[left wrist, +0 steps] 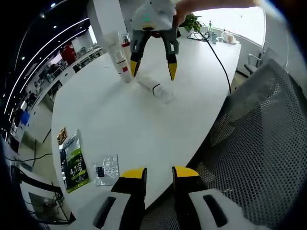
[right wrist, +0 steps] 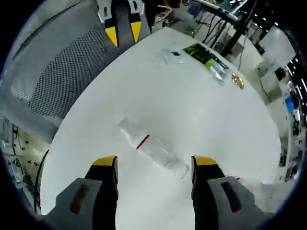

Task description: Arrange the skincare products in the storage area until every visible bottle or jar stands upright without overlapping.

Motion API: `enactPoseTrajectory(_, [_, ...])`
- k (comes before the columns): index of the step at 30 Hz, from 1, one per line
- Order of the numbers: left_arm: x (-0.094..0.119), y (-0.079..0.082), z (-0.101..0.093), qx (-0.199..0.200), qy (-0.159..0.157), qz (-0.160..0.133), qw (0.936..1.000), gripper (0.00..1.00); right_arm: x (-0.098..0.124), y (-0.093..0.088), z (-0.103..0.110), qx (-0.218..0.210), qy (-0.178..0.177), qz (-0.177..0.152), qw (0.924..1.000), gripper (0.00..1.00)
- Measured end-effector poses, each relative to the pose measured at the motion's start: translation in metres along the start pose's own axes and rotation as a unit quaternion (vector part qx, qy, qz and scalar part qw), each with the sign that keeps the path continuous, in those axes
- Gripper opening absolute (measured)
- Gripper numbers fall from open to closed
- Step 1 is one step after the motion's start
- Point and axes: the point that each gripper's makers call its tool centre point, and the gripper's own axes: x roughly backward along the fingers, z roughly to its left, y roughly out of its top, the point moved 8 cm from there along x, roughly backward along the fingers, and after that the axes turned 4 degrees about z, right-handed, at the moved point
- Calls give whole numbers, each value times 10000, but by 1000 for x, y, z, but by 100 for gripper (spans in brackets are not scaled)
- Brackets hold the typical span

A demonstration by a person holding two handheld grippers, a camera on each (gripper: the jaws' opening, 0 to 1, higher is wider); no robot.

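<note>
A big white table (left wrist: 144,120) with a round edge holds everything. A clear bottle (left wrist: 154,88) lies flat on its side near the middle of the table; in the right gripper view the same bottle (right wrist: 152,149) shows a red mark on its label. Just beside it, white tubes (left wrist: 119,56) stand upright, close together. Well apart from them, near the table's edge, lie a green packet (left wrist: 75,164), a small clear packet (left wrist: 105,169) and a tiny gold-coloured thing (left wrist: 62,135). At the far end stand a green plant (left wrist: 193,21) and some small bottles (left wrist: 216,36), too small to tell apart. A black cable (left wrist: 218,60) runs across the table there.
</note>
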Motion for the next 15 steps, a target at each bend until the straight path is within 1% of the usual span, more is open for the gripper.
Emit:
enactPoseTrajectory(2, [0, -1, 1, 3, 34, 19, 10000, 22, -6, 5, -2, 122, 178, -23, 9998, 47])
enactPoseTrajectory(3, [0, -1, 1, 14, 60, 18, 10000, 22, -9, 7, -3, 302, 328, 101, 9990, 45])
enactPoseTrajectory(5, [1, -1, 4, 66, 132, 5, 9999, 22, -13, 11, -7, 591, 349, 305, 9972, 44])
enactPoseTrajectory(7, [3, 0, 5, 72, 179, -21, 9998, 22, -19, 14, -7, 607, 511, 359, 9962, 40])
enactPoseTrajectory(9, [3, 0, 5, 67, 193, -31, 9998, 22, -25, 15, -8, 668, 472, 441, 9957, 35])
enactPoseTrajectory(10, [3, 0, 5, 34, 218, -56, 9997, 22, -23, 15, -6, 707, 722, 451, 9939, 34])
enactPoseTrajectory(11, [3, 0, 5, 37, 219, -52, 9997, 22, -22, 16, -10, 666, 579, 407, 9953, 32])
enactPoseTrajectory(12, [3, 0, 5, 45, 223, -49, 9997, 22, -21, 16, -10, 429, 520, 333, 9972, 31])
enactPoseTrajectory(13, [4, 0, 5, 44, 243, -49, 9997, 22, -22, 17, -10, 449, 563, 293, 9970, 30])
enactPoseTrajectory(15, [4, 0, 5, 15, 249, -84, 9997, 22, -21, 17, -9, 410, 531, 307, 9973, 30])
